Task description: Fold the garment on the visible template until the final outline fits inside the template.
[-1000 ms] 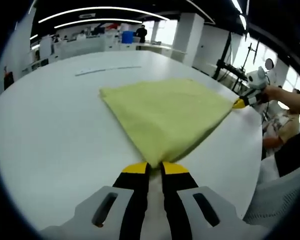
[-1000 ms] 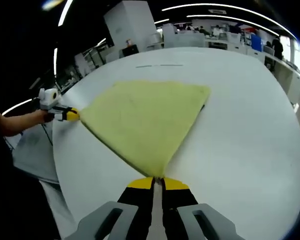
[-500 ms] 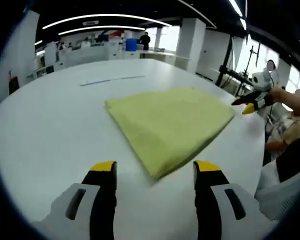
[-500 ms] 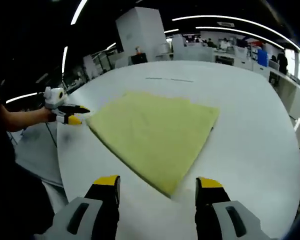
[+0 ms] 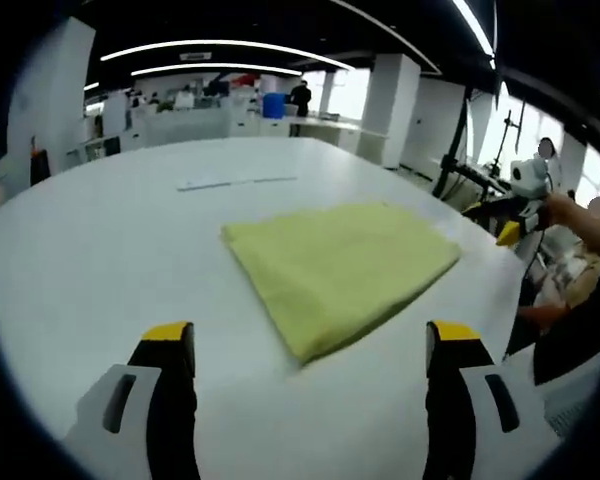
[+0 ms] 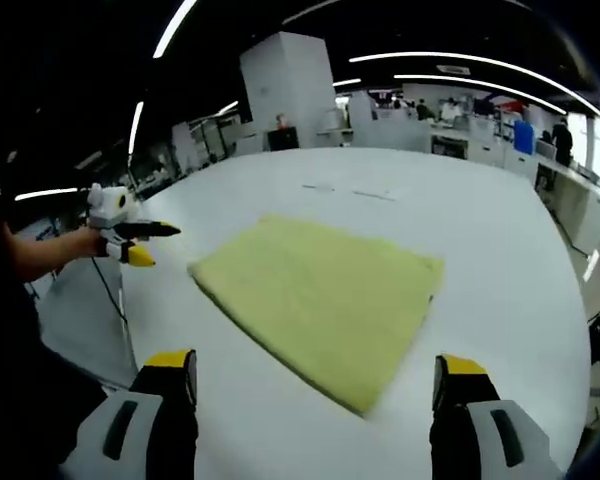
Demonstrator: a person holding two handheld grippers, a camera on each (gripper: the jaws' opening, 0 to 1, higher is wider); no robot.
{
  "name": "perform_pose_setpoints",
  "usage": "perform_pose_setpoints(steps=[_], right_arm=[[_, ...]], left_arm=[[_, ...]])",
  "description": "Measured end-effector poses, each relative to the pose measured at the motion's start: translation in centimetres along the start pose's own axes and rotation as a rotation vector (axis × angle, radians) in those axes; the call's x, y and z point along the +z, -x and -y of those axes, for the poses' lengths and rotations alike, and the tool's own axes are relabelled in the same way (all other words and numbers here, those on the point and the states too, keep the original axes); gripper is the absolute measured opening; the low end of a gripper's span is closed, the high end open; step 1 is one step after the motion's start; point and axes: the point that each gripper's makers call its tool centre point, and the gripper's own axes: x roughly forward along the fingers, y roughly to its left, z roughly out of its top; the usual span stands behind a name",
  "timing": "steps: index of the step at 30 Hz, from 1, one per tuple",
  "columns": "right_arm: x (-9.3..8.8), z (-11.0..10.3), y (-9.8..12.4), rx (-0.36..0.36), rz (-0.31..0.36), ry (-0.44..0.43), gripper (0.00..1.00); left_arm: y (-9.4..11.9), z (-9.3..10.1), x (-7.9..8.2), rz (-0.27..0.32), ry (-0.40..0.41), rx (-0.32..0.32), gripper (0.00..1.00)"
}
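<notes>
Both tongs gape wide, clear of the folded yellow garment (image 5: 340, 270) on the table (image 5: 100, 250).

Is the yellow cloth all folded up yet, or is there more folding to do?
The yellow cloth already lies folded flat on the white table. Nothing is in hand: the left gripper and right gripper are both open and apart from the cloth. I cannot make out a template outline, so whether another fold is needed is unclear.
</notes>
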Motion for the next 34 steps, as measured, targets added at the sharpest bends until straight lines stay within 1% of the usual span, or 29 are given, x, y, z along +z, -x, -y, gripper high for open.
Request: perform_pose_setpoints(steps=[3, 5, 8, 9, 13, 17, 21, 24, 26, 29, 34], right_arm=[[1.1, -0.7, 0.4, 0.005, 0.046, -0.005, 0.99], [1.5, -0.9, 0.6, 0.008, 0.06, -0.016, 0.99], [1.6, -1.3, 0.7, 0.009, 0.068, -0.018, 0.99], [1.7, -1.3, 0.7, 0.004, 0.079, -0.016, 0.99], [2.1, -1.5, 0.7, 0.0, 0.111, -0.03, 0.99], [2.0, -1.7, 0.8, 0.001, 0.117, -0.024, 0.99], [2.2, -1.5, 1.0, -0.01, 0.141, -0.035, 0.99], [2.2, -1.5, 1.0, -0.015, 0.144, -0.034, 0.98], [2.0, -1.5, 0.9, -0.015, 0.138, -0.038, 0.97], [1.4, -1.2, 0.6, -0.02, 0.101, -0.036, 0.97], [1.0, -1.0, 0.4, -0.037, 0.087, -0.032, 0.95]], left_arm=[[0.6, 0.1, 0.6, 0.024, -0.005, 0.011, 0.97], [0.9, 0.4, 0.7, 0.023, -0.004, 0.009, 0.99], [1.3, 1.0, 0.9, 0.022, 0.005, 0.002, 0.99], [1.4, 1.4, 1.0, 0.026, 0.0, -0.009, 0.99], [1.5, 1.9, 1.2, 0.028, -0.008, -0.011, 0.99], [1.4, 1.8, 1.0, 0.016, -0.023, -0.01, 0.99], [1.3, 1.7, 0.9, 0.005, -0.025, -0.006, 0.99], [1.3, 1.5, 1.1, 0.011, -0.033, 0.013, 0.99], [1.2, 1.7, 0.9, 0.003, -0.047, 0.009, 0.99], [1.2, 1.6, 0.7, -0.012, -0.057, 0.01, 0.98], [1.3, 1.8, 0.8, -0.008, -0.055, 0.006, 0.97]])
